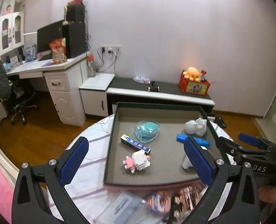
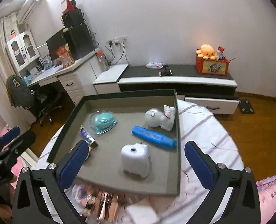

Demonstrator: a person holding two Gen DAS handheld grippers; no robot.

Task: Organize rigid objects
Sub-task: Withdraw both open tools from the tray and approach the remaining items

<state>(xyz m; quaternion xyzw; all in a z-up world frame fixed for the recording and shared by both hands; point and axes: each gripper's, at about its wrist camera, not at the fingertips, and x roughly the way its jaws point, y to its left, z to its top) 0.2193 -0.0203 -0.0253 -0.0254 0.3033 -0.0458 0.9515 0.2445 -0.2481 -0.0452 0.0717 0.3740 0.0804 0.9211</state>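
Note:
A dark-rimmed grey tray lies on a round table with a striped white cloth. In it lie a teal mouse in a clear case, a blue-labelled stick, a pink-and-white block figure, a white toy figure, a blue marker and a white charger. My left gripper is open and empty above the tray's near left. My right gripper is open and empty above the charger.
Blurred packets and cards lie on the cloth before the tray. Behind stand a low cabinet with an open drawer, a red box with an orange plush, and a white desk.

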